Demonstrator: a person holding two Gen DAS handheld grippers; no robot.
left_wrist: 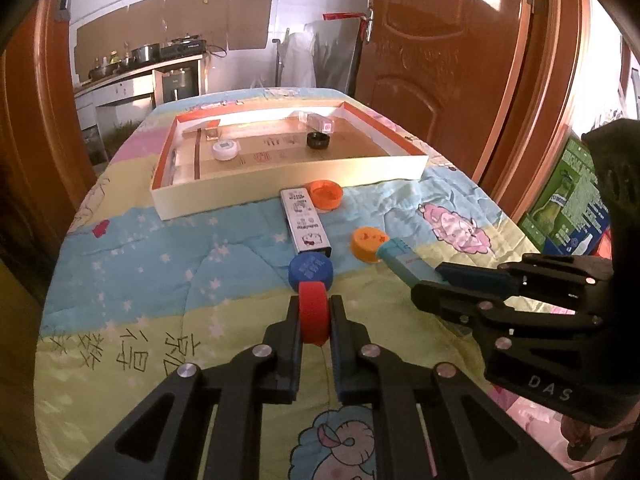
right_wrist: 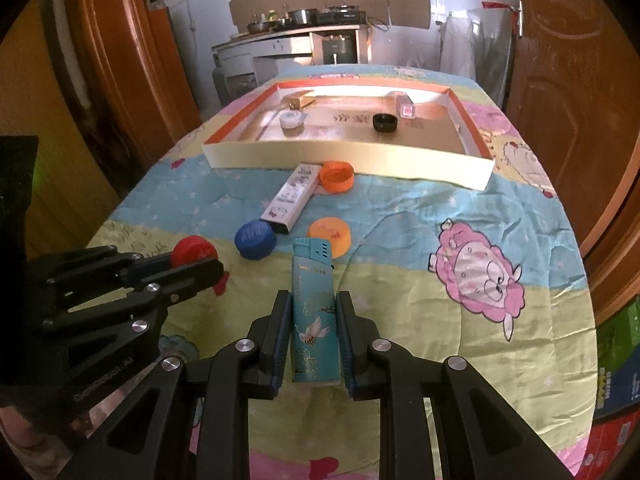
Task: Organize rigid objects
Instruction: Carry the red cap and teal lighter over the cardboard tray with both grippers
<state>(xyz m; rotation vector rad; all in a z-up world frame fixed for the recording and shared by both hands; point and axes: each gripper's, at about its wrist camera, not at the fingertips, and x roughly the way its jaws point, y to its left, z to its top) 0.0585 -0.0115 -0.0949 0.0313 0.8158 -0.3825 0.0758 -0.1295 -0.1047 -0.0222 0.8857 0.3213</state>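
Observation:
My left gripper (left_wrist: 315,308) is shut on a red bottle cap (left_wrist: 314,313), held on edge above the quilt; it also shows in the right wrist view (right_wrist: 195,251). My right gripper (right_wrist: 313,304) is shut on a teal lighter (right_wrist: 314,312), also seen in the left wrist view (left_wrist: 404,264). On the quilt lie a blue cap (left_wrist: 311,271), an orange cap (left_wrist: 369,242), an upturned orange cap (left_wrist: 327,194) and a white cartoon-printed box (left_wrist: 305,222). The shallow cardboard tray (left_wrist: 280,188) behind holds a white cap (left_wrist: 224,149), a black cap (left_wrist: 318,140) and small boxes.
The table wears a cartoon quilt (right_wrist: 460,216). Brown wooden doors (left_wrist: 440,52) stand to the right and left. Coloured cartons (left_wrist: 572,204) sit on the floor at the right. A kitchen counter (left_wrist: 140,68) is far behind.

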